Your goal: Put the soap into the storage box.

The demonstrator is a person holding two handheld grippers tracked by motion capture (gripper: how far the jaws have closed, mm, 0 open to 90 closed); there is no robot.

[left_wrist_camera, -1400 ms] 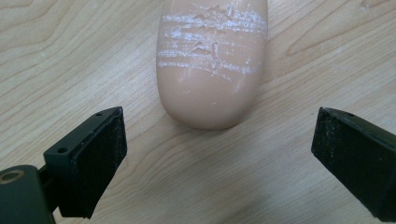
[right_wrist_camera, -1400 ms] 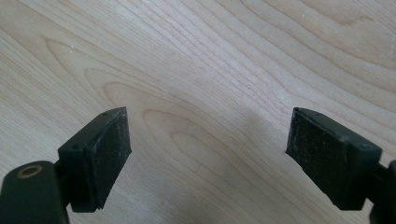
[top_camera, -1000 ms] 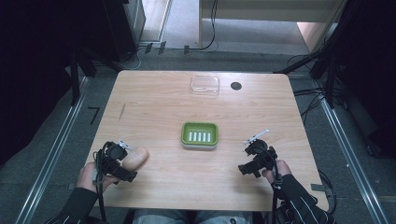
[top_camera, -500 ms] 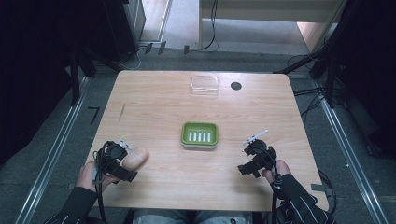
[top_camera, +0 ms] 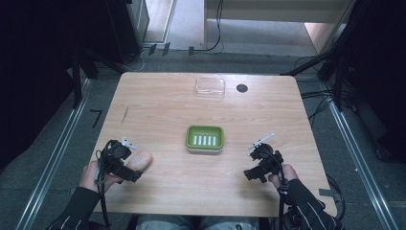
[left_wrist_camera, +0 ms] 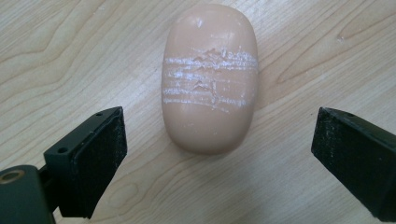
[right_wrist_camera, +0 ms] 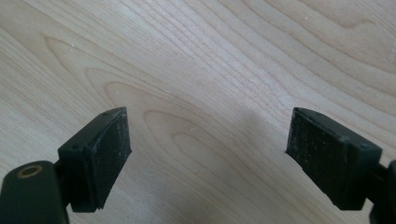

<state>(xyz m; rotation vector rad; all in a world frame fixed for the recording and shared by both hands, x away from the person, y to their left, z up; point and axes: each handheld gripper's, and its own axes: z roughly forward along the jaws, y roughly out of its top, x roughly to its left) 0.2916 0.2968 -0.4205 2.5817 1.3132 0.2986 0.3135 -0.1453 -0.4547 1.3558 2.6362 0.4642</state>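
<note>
A peach oval soap bar (left_wrist_camera: 209, 77) with white scratch lines lies flat on the wooden table, also seen near the front left (top_camera: 139, 160). My left gripper (left_wrist_camera: 219, 154) stands open just behind it, jaws wide on either side of the bar's near end and not touching it. In the high view the left gripper (top_camera: 125, 162) sits beside the soap. My right gripper (right_wrist_camera: 208, 158) is open over bare wood at the front right (top_camera: 258, 165). A green soap dish (top_camera: 205, 138) with white slots rests at the table's middle.
A clear plastic lid or box (top_camera: 210, 87) lies at the far edge, with a black round hole (top_camera: 242, 88) to its right. A thin pencil-like mark (top_camera: 125, 113) is on the left part of the table (top_camera: 163, 100). Cables run on the floor beyond.
</note>
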